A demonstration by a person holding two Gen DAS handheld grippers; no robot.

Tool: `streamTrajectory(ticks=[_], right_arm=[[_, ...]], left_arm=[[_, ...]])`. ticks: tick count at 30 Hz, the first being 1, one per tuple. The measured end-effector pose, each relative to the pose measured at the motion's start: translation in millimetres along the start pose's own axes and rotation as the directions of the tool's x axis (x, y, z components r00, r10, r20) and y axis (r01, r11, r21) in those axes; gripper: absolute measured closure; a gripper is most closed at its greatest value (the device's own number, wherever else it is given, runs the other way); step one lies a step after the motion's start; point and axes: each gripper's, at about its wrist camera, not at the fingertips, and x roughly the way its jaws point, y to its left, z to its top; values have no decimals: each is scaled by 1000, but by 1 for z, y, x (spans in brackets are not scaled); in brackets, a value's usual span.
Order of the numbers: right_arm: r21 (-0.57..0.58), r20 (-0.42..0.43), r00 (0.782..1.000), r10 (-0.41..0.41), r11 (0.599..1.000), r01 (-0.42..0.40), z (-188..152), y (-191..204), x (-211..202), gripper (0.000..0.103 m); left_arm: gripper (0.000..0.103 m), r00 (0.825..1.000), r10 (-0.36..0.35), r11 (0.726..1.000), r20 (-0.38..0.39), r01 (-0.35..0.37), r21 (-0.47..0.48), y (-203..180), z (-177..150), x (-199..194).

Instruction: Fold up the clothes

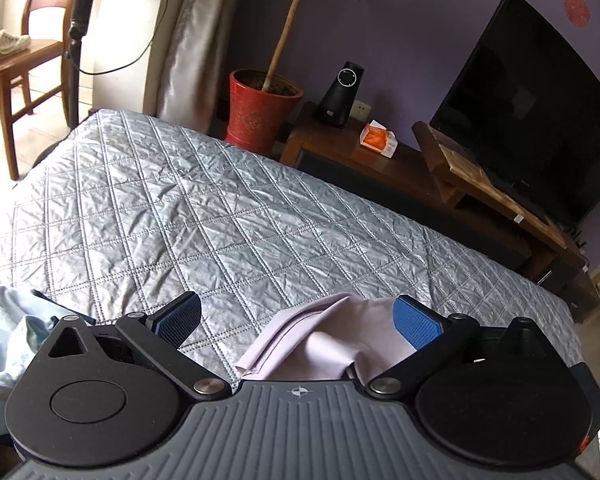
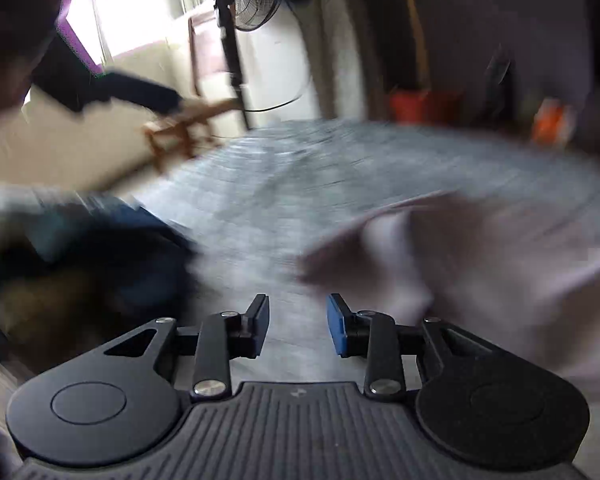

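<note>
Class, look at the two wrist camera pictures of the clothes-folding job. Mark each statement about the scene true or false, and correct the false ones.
1. The left gripper has its jaws wide apart. True.
2. A pale pink garment lies on the quilted bedspread. True.
3. The plant pot is blue. False: it is red.
4. The television shows a bright picture. False: its screen is dark.
5. The right gripper clamps the pink garment. False: nothing is between its open pads.

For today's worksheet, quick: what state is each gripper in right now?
Left gripper: open, pale lilac cloth garment lying loose between its fingers.
Right gripper: open, holding nothing.
</note>
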Motion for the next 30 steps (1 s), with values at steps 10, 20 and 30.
streamTrajectory(ticks=[10,20,30], right_arm=[[-299,-59,919,-391,885,357,-30,-83,-29,22],[-287,-113,942,-315,918,273,-18,-113,-38,97],[-340,-61,887,-458,845,413,-47,-142,-105,44]], left_arm=[[0,1000,5,999,-18,-4,41,-11,-4,8],[0,999,6,994,-39,-1,112,-31,-13,18],[0,998,8,987,-59,2,158,-43,-22,24]])
